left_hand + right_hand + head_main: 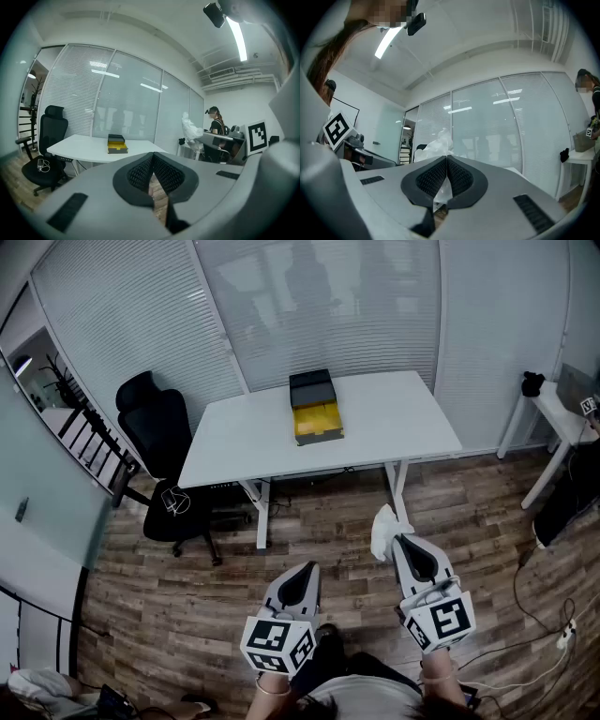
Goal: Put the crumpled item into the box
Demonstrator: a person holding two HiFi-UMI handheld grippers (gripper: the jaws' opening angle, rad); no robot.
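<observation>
Right tongs point(398, 540) are seen pinched on the white crumpled item point(438, 144), which is held in the air over the wooden floor point(319, 531). Left tongs point(152, 157) are pressed together, with nothing gripped. The box point(315, 409), yellow inside, is noted well apart on the white surface point(403, 418).

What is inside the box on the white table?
The box shows only its yellow inside; nothing visible lies in it, though too far for small things. The crumpled item is in the right tongs.
</observation>
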